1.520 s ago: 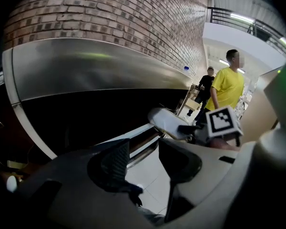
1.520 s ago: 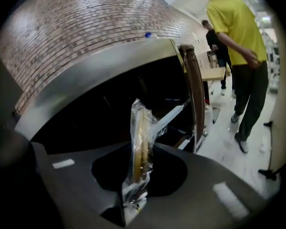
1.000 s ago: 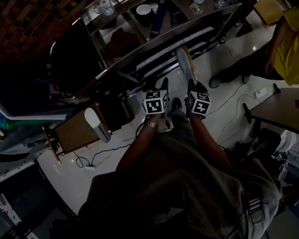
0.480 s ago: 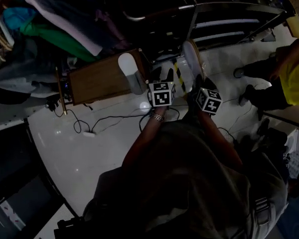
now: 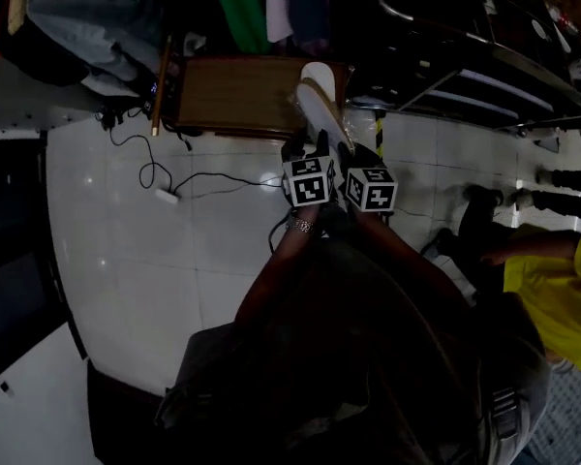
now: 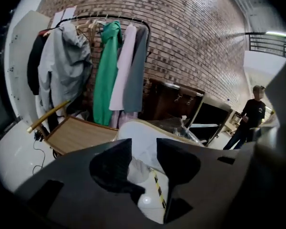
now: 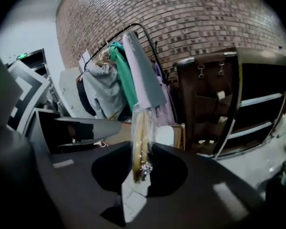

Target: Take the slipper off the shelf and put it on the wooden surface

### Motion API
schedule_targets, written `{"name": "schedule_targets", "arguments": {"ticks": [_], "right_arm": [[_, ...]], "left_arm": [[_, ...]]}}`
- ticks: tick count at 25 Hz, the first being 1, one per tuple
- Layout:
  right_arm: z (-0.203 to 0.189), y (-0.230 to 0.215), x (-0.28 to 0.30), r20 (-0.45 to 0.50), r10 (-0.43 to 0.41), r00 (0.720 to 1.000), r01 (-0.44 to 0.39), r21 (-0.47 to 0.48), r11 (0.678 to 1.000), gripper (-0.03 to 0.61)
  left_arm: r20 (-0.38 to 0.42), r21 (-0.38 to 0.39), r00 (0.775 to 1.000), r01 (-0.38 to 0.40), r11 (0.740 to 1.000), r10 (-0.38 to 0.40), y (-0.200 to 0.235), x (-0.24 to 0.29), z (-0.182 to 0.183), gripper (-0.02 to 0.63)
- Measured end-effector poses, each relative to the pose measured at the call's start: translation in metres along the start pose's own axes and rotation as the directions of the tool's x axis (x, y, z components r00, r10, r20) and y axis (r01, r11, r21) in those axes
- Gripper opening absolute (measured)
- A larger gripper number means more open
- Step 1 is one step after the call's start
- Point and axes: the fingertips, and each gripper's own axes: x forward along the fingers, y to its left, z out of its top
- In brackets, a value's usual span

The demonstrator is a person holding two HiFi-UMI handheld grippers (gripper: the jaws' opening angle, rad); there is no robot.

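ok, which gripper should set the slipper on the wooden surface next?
Right. The right gripper is shut on the slipper, held edge-up close to the wooden surface. The left gripper grips nothing: its jaws have just closed a little but stand apart, with the slipper showing beyond them.

I see a low brown wooden board (image 5: 232, 95) on the glossy white tiled floor (image 5: 126, 279). A white slipper (image 7: 165, 134) lies at the board's right end, and black cables (image 5: 223, 177) trail over the tiles.

Two slippers (image 5: 325, 120) (image 5: 319, 73), two grippers (image 6: 144, 149) (image 7: 139, 168), one wooden surface (image 5: 232, 95), one clothes rack (image 6: 105, 19).
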Motion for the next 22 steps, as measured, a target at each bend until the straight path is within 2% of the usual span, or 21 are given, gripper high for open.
{"name": "schedule_targets", "arguments": {"ticks": [4,7,10,12,15,17,19,20,22], "right_arm": [[-0.029,0.034,0.032,-0.066,0.070,0.995,-0.071,0.000,0.998,0.060],[-0.047,0.045,0.050,-0.104,0.090,0.990,-0.089,0.012,0.996,0.060],[-0.056,0.054,0.066,-0.126,0.111,0.986,-0.107,0.035,0.994,0.061],[-0.063,0.064,0.069,-0.121,0.168,0.978,-0.164,0.048,0.985,0.061],[-0.090,0.092,0.075,-0.137,0.317,0.939,-0.313,0.050,0.949,0.060],[-0.130,0.103,0.089,-0.193,0.392,0.899,-0.376,0.116,0.919,0.060],[-0.178,0.100,0.115,-0.247,0.410,0.878,-0.364,0.213,0.907,0.060],[-0.199,0.093,0.132,-0.261,0.398,0.880,-0.332,0.260,0.907,0.060],[-0.227,0.074,0.169,-0.249,0.348,0.904,-0.255,0.337,0.906,0.061]], "left_arm": [[-0.027,-0.031,0.996,-0.086,0.996,0.086,0.048,-0.019,-0.025,0.167],[-0.032,-0.086,0.991,-0.134,0.987,0.132,0.074,-0.023,-0.042,0.166],[-0.033,-0.124,0.989,-0.149,0.981,0.146,0.097,-0.021,-0.050,0.167],[-0.021,-0.146,0.988,-0.155,0.977,0.154,0.109,-0.024,-0.050,0.167],[0.003,-0.168,0.982,-0.187,0.968,0.190,0.133,-0.033,-0.050,0.167],[0.005,-0.179,0.975,-0.217,0.960,0.221,0.150,-0.039,-0.056,0.166],[-0.014,-0.193,0.969,-0.243,0.951,0.245,0.166,-0.045,-0.068,0.167],[-0.028,-0.196,0.967,-0.254,0.947,0.253,0.173,-0.048,-0.075,0.166],[-0.050,-0.192,0.963,-0.269,0.944,0.264,0.186,-0.053,-0.086,0.167]]}}
